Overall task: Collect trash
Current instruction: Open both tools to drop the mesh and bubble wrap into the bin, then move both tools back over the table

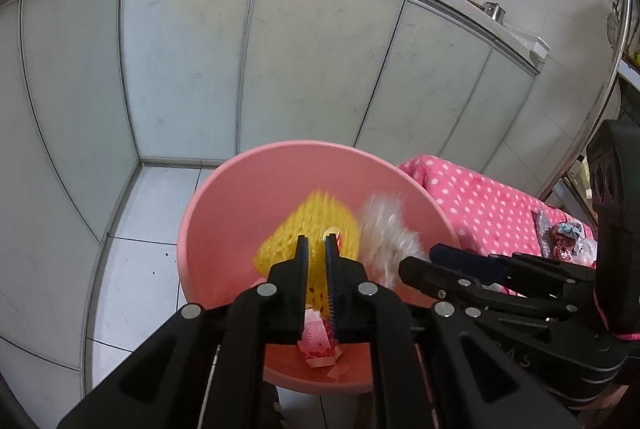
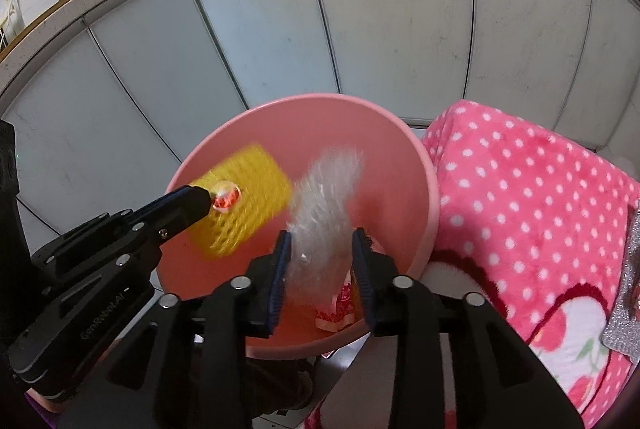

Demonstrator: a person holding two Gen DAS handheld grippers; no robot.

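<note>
left hand-held gripper hides blurred yellow net, wrapper half-seen

Each camera sits on a gripper and looks forward and down along its two fingers. The left one looks into the pink basin from close above, with cupboard doors behind. The right one looks into the same basin from its right side. Both also see the spotted pink blanket.
</note>
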